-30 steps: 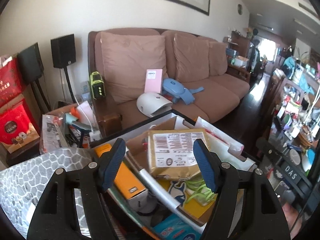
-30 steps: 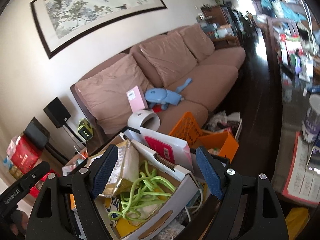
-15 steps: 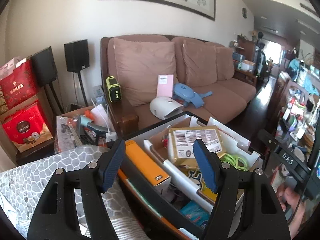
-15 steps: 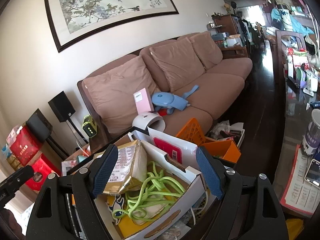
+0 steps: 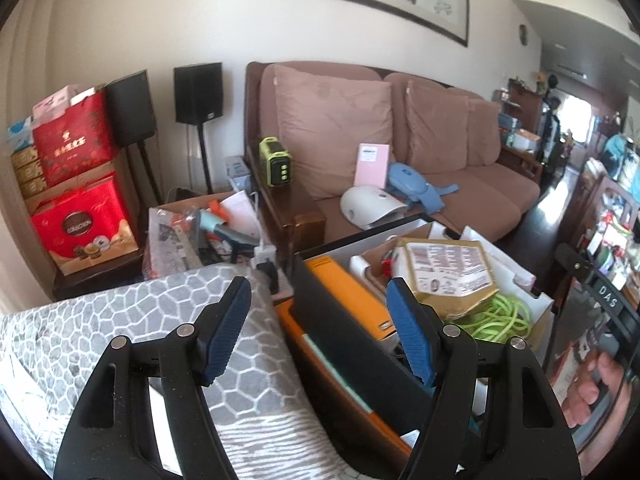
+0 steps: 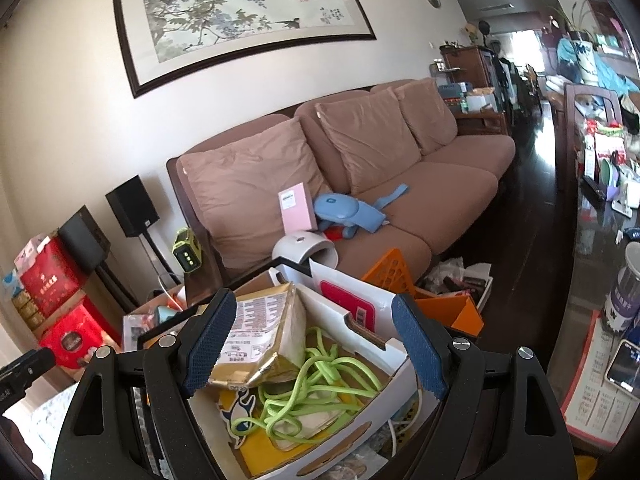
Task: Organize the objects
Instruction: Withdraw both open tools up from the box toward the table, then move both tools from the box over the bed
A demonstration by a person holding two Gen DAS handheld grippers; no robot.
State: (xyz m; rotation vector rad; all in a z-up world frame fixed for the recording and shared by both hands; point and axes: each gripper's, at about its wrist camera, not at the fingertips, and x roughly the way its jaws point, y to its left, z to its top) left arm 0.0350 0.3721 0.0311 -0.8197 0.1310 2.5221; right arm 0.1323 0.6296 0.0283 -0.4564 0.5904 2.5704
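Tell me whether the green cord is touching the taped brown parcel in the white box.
Touching. In the right wrist view the green cord loops up against the lower edge of the brown parcel, with no gap showing, inside the white box.

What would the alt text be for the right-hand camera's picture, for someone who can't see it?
An open two-finger gripper with blue pads hovers over a white cardboard box holding a brown paper parcel and a tangled bright green cord. Behind stands a brown cushioned sofa under a framed ink painting.
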